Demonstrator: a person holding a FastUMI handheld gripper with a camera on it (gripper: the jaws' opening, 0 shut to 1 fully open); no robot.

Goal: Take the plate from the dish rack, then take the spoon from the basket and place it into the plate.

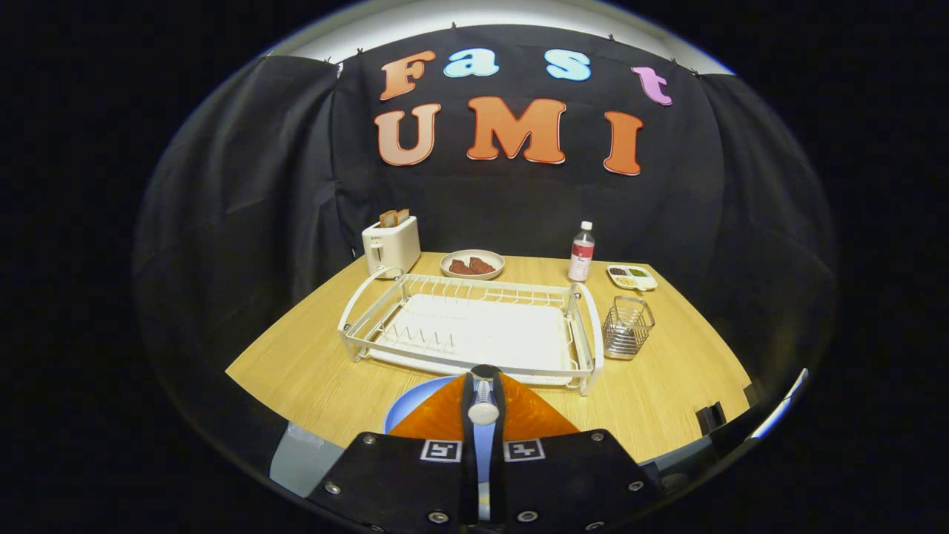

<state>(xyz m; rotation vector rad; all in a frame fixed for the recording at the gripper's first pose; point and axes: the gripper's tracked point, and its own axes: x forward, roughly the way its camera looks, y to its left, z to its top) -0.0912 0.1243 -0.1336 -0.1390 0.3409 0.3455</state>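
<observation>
My gripper [483,373] is shut, its two orange fingers [437,417] pressed on a slim silver spoon [483,409] that stands up between them. Right under the fingers a light blue plate [412,409] lies flat on the wooden table, on the near side of the white dish rack [593,335]. The rack's slots hold nothing. The wire cutlery basket [627,327] stands upright just right of the rack, and I see nothing inside it. The spoon's bowl is hidden by the fingers.
At the back of the table [296,363] stand a white toaster [391,247], a bowl with dark red food [472,264], a bottle [582,252] and a small divided dish [632,277]. A small black clamp [712,419] sits at the near right edge.
</observation>
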